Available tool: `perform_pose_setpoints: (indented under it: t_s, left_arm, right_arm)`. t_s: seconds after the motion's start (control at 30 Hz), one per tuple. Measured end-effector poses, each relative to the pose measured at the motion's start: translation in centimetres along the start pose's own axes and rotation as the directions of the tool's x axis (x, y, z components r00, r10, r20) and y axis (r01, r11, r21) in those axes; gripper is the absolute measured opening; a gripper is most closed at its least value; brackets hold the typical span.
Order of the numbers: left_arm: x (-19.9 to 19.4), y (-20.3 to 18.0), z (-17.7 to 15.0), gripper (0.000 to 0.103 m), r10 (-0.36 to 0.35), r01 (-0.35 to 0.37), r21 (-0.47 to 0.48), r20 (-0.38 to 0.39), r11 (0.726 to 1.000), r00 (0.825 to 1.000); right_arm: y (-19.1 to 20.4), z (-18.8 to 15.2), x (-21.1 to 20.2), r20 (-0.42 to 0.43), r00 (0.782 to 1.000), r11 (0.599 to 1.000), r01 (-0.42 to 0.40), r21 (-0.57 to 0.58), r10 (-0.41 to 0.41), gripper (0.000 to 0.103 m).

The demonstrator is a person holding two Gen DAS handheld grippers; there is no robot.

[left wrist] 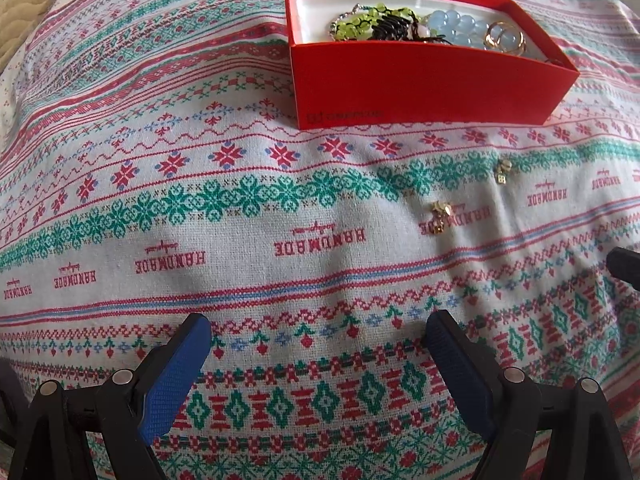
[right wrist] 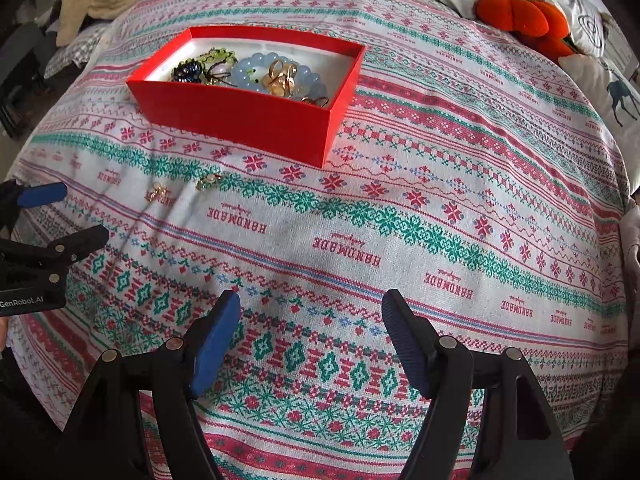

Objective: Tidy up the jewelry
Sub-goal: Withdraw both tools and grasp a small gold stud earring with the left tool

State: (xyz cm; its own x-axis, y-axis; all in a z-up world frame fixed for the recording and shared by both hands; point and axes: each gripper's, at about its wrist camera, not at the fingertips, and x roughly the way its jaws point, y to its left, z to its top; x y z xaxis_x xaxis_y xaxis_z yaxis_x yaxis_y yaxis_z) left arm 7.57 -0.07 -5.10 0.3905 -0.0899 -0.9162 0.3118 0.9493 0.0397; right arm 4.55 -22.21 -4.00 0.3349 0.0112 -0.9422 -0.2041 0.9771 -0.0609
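Patterned cloth [right wrist: 400, 240] spread over what looks like a bed; soft, rumpled ground under everything.

Far left in the right wrist view: left gripper [right wrist: 60, 212], released, holding nothing, low over the cloth. Its own view shows the blue pads [left wrist: 176, 376] spread wide with bare cloth between them. It sits just short of the loose pieces, likely staged for a pick.

Next along: two small gold earrings lying loose on the cloth, near each other but apart. First earring [right wrist: 156, 192] [left wrist: 438, 216] lies on a "HANDMADE" print; second earring [right wrist: 208, 181] [left wrist: 502, 172] sits on the green band, nearer the box. Both are outside the box, so judged as the remaining work.

Centre: red box [right wrist: 240, 120] [left wrist: 420, 88], open, white lining. Inside are green beads [left wrist: 356, 24], a blue bead bracelet [right wrist: 256, 68] and gold rings [right wrist: 282, 76], heaped together; the collecting point.

Right of centre: right gripper [right wrist: 312, 340], released too, empty, hovering over bare cloth, well apart from the earrings.

Far right: orange plush [right wrist: 524, 20] beyond the cloth's edge, uninvolved.

Risk: tiny pieces on soft fabric may snag or sink under the pads.
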Motion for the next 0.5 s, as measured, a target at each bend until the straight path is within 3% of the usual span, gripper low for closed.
perform_pose_setpoints:
  t_s: [0.17,0.4,0.5]
  left_arm:
    - [0.3,-0.5,-0.3,0.092,-0.012,0.010,0.042,0.041,0.999,0.999]
    - [0.5,-1.7,-0.1,0.091,-0.077,0.065,0.084,0.139,0.994,0.987]
    - [0.4,-2.3,0.1,0.084,-0.113,0.100,0.087,0.161,0.991,0.980]
  right_arm:
    - [0.3,-1.0,1.0,-0.022,1.000,1.000,0.021,-0.016,-0.021,0.076]
    - [-0.8,-1.6,2.3,-0.003,0.999,0.998,0.042,0.043,-0.042,0.102]
    - [-1.7,-1.6,2.9,0.005,1.000,0.997,0.010,0.075,-0.010,0.103]
